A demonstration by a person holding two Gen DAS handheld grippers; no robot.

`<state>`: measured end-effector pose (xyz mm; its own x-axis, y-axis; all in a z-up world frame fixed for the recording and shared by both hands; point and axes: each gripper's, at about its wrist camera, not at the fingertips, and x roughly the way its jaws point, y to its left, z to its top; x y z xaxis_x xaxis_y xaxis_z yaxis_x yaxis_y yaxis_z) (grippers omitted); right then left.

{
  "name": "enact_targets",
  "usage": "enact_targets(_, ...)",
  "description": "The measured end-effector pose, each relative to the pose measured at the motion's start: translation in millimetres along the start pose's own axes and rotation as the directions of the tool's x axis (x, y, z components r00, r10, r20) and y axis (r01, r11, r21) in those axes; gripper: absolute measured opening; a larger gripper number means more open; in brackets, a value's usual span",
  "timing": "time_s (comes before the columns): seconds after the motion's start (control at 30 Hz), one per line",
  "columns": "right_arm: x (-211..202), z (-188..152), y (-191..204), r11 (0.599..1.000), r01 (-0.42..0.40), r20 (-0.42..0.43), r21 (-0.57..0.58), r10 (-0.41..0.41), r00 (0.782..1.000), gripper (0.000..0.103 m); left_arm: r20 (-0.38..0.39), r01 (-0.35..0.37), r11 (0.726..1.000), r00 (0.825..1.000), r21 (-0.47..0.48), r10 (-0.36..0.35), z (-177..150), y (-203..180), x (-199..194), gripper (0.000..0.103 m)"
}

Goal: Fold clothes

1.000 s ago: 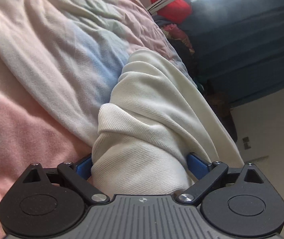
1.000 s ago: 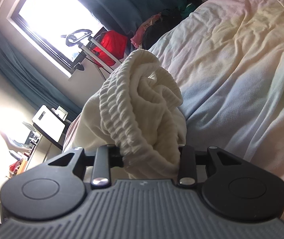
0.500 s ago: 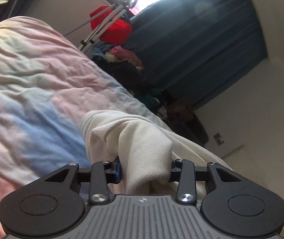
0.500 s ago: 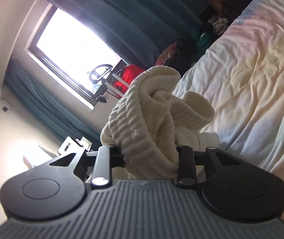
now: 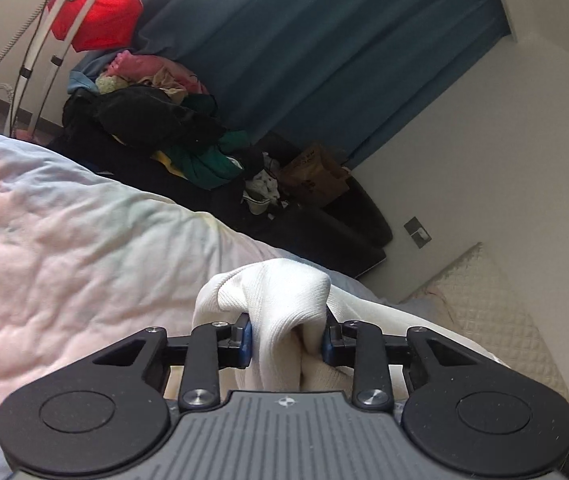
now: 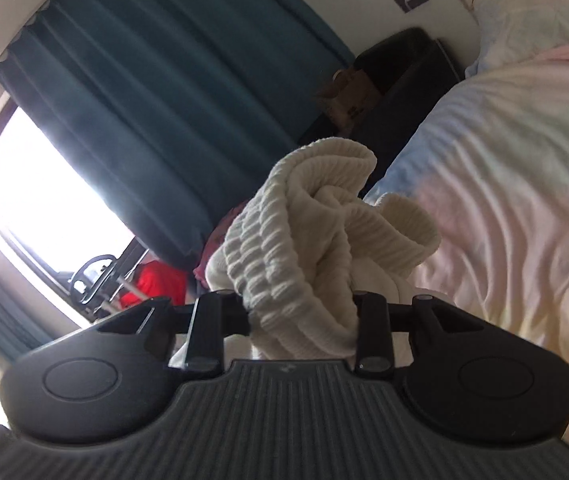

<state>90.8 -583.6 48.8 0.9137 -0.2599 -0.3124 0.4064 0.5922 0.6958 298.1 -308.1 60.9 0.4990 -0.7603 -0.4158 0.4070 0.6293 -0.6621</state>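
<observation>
A bedroom with teal curtains (image 5: 324, 60) and a heap of clothes (image 5: 156, 128) beside a bed (image 5: 64, 248) under a pastel quilt; the left claw (image 5: 286, 338) is closed down on a bunched fold of the white ribbed garment (image 5: 280, 304), and the right claw (image 6: 302, 320) likewise grips a thick wad of its ribbed hem (image 6: 316, 248); the 2 holds sit at separate ends, probably so the cloth can be raised off the bed and spread flat for folding.
</observation>
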Motion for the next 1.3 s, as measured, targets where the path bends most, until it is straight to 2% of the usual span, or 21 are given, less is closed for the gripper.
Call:
enact_targets(0.07,17.3,6.9,-19.0,0.999,0.036,0.021,-0.006,-0.036,0.999,0.035,-0.019,0.016,1.000,1.000,-0.006,-0.016,-3.4,0.7,34.3,0.030)
enact_targets(0.13,33.9,5.7,-39.1,0.998,0.067,0.015,-0.003,-0.067,0.998,0.035,-0.050,-0.001,1.000,0.999,0.014,0.002,-12.2,7.0,65.7,0.029)
enact_targets(0.2,48.8,-5.5,-61.0,0.994,0.108,-0.007,-0.006,-0.108,0.994,0.035,-0.085,-0.030,0.998,0.996,0.048,0.034,-25.9,17.9,96.8,0.029)
enact_targets(0.27,55.1,-21.0,-81.6,0.992,0.129,-0.024,0.002,-0.129,0.991,0.035,-0.097,-0.034,0.996,0.994,0.086,0.042,-42.7,32.7,111.1,0.028)
enact_targets(0.37,41.8,-55.3,-106.2,0.990,0.138,-0.033,0.021,-0.138,0.990,0.035,-0.107,-0.008,0.985,0.994,0.171,0.027,-67.7,52.7,107.4,0.028)
enact_targets(0.43,26.9,-78.9,-117.9,0.989,0.145,-0.033,0.030,-0.144,0.989,0.035,-0.132,0.003,0.981,0.991,0.196,0.023,-86.5,66.2,97.2,0.028)
enact_targets(0.53,11.4,-114.8,-129.9,0.981,0.192,-0.074,0.027,-0.190,0.979,0.035,-0.183,-0.024,0.968,0.980,0.251,0.072,-116.7,83.2,81.6,0.028)
enact_targets(0.6,8.1,-136.7,-139.2,0.969,0.246,-0.129,0.036,-0.239,0.962,0.037,-0.206,-0.047,0.949,0.972,0.313,0.116,-136.1,90.3,78.2,0.030)
enact_targets(0.7,16.7,-157.3,-145.1,0.940,0.342,-0.227,-0.002,-0.334,0.915,0.043,-0.203,-0.093,0.905,0.960,0.415,0.192,-154.5,86.2,75.9,0.034)
enact_targets(0.9,-7.5,-122.6,-115.4,0.924,0.383,-0.311,-0.005,-0.365,0.877,0.044,-0.187,-0.158,0.855,0.941,0.494,0.282,-140.6,53.6,41.6,0.042)
enact_targets(1.0,-33.2,-106.0,-93.2,0.932,0.363,-0.320,-0.022,-0.351,0.880,0.044,-0.136,-0.148,0.846,0.959,0.513,0.250,-128.6,27.8,0.9,0.053)
enact_targets(1.07,-50.9,-99.0,-77.8,0.939,0.343,-0.321,-0.032,-0.335,0.886,0.045,-0.103,-0.146,0.830,0.966,0.538,0.237,-122.0,6.3,-26.8,0.056)
enact_targets(1.1,-58.3,-98.0,-69.4,0.941,0.335,-0.320,-0.045,-0.331,0.888,0.045,-0.082,-0.147,0.821,0.970,0.552,0.228,-120.4,-3.7,-40.9,0.061)
enact_targets(1.13,-63.9,-97.2,-62.0,0.943,0.327,-0.317,-0.061,-0.329,0.890,0.045,-0.060,-0.148,0.811,0.974,0.566,0.220,-118.9,-13.7,-54.9,0.071)
enact_targets(1.17,-65.1,-97.1,-59.0,0.943,0.323,-0.312,-0.078,-0.331,0.891,0.045,-0.040,-0.156,0.803,0.975,0.575,0.218,-118.8,-24.4,-68.3,0.076)
enact_targets(1.3,-60.1,-96.9,-67.8,0.940,0.316,-0.301,-0.126,-0.339,0.891,0.044,0.011,-0.144,0.786,0.985,0.601,0.172,-126.4,-52.2,-127.5,0.079)
